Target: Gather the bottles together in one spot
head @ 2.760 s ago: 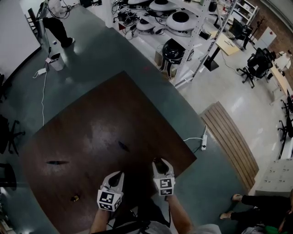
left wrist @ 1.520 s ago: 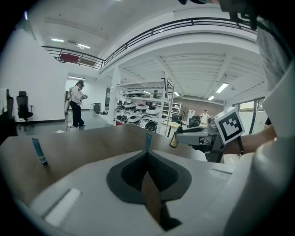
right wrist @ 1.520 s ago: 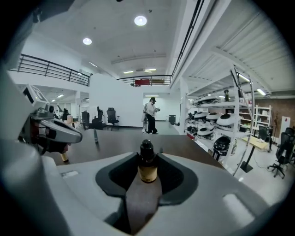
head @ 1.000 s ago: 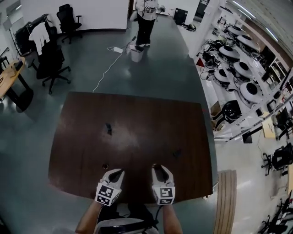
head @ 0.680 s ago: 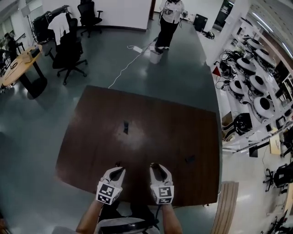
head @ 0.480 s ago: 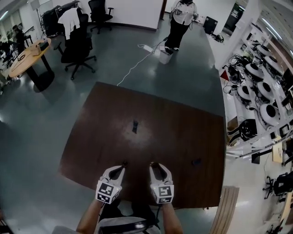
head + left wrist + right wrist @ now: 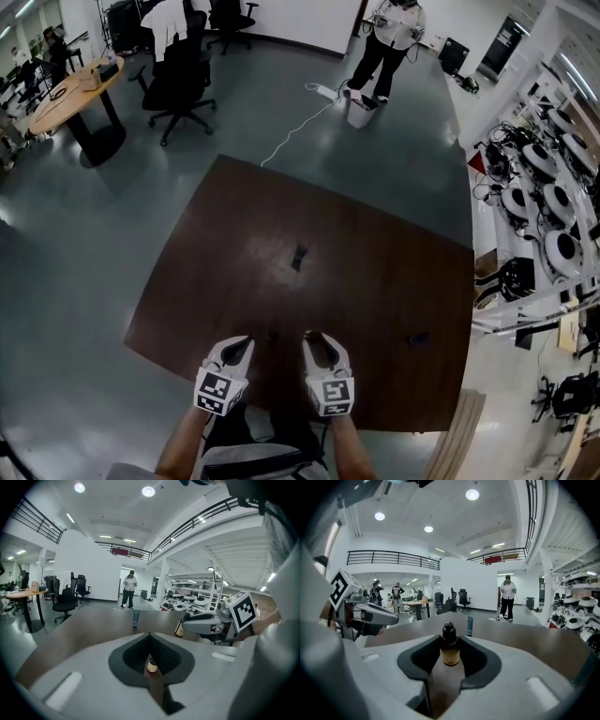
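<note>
Right hand-held gripper (image 7: 317,341) pinches a small amber bottle (image 7: 450,654) by its body, below the black cap, over the near side of the tabletop (image 7: 375,272). Left hand-held gripper (image 7: 150,637): jaws meet at the tips, nothing pinched. A second bottle (image 7: 152,665) stands just ahead of it. Judgement: light, rigid and smooth, possibly glass. Grip mid-body, squeeze moderately, keep upright.

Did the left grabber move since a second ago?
Yes. The left gripper has slid left along the near edge of the table: the small bottle stood left of its tips before and now stands right of them.
</note>
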